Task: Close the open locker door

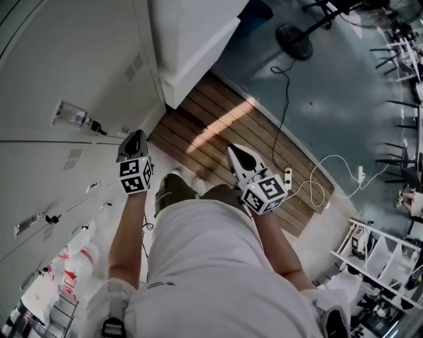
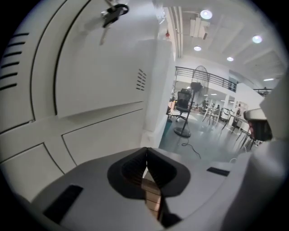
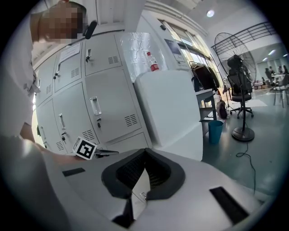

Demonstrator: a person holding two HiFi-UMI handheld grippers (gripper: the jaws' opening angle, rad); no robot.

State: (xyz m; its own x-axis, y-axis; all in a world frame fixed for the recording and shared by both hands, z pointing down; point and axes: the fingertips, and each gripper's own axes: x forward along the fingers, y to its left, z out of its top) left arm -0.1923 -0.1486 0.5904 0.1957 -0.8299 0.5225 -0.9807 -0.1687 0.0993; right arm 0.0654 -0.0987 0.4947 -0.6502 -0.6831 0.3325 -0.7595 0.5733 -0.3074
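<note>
A wall of white locker doors (image 1: 59, 79) fills the left of the head view; those I see lie flush with the frame. A key bunch (image 1: 74, 116) hangs from one lock, and shows again as keys (image 2: 113, 10) in the left gripper view. My left gripper (image 1: 137, 136) points at the lockers just right of that key, its jaws shut with nothing between them (image 2: 146, 151). My right gripper (image 1: 233, 151) hangs over the wooden platform, shut and empty (image 3: 145, 154). The right gripper view also shows the lockers (image 3: 110, 103) and the left gripper's marker cube (image 3: 85, 148).
A slatted wooden platform (image 1: 218, 129) lies below me. A white cabinet (image 1: 195, 39) stands beside the lockers. A standing fan's base (image 1: 294, 41), a black cable (image 1: 284, 99) and a white power strip (image 1: 288, 177) are on the floor to the right. Shelves (image 1: 380, 257) stand lower right.
</note>
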